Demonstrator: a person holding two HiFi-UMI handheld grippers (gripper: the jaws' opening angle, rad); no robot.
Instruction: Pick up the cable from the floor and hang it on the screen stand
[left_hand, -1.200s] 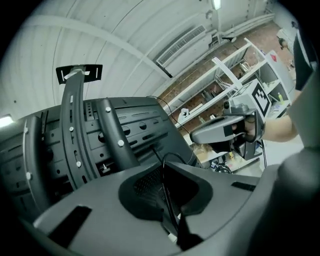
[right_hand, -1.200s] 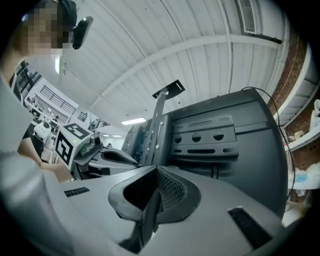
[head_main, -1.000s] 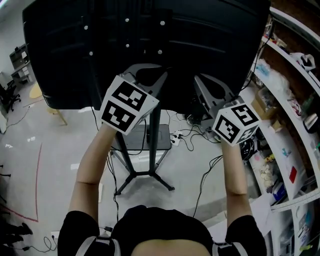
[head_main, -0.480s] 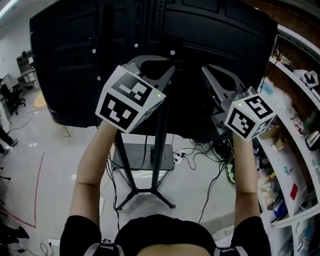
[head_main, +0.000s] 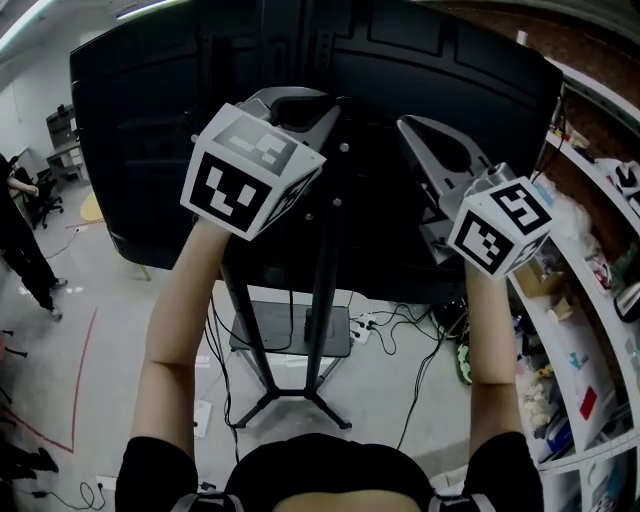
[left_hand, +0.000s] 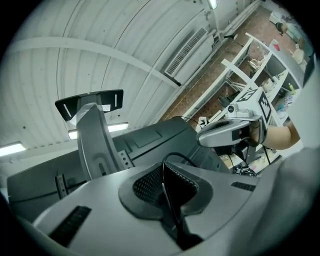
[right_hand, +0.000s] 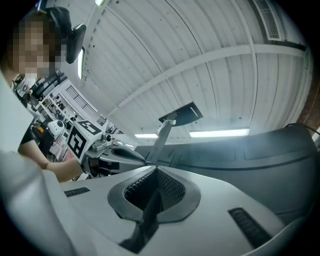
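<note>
Up against the black back of the screen (head_main: 150, 130), stands with both arms (head_main: 180, 330) up at the height of its upper half; looks down past that on the screen stand (head_main: 330, 300), pole and splayed feet on the pale floor (head_main: 100, 310), with shelves (head_main: 590, 330) at the right and loose leads (head_main: 400, 320) round the base; holds the left gripper (left_hand: 165, 189) pressed together on the cable (left_hand: 163, 170), a thin black lead looping up out of the pads (left_hand: 145, 185); holds the right gripper (right_hand: 156, 192) closed too, with a dark strip in its seam, possibly the same lead, not surely; judges the pick-up done, with that cable off the floor and up near the stand's top; leaves the hanging itself to do: calls for draping over a bracket or the pole's head, then for letting go with both grippers.
</note>
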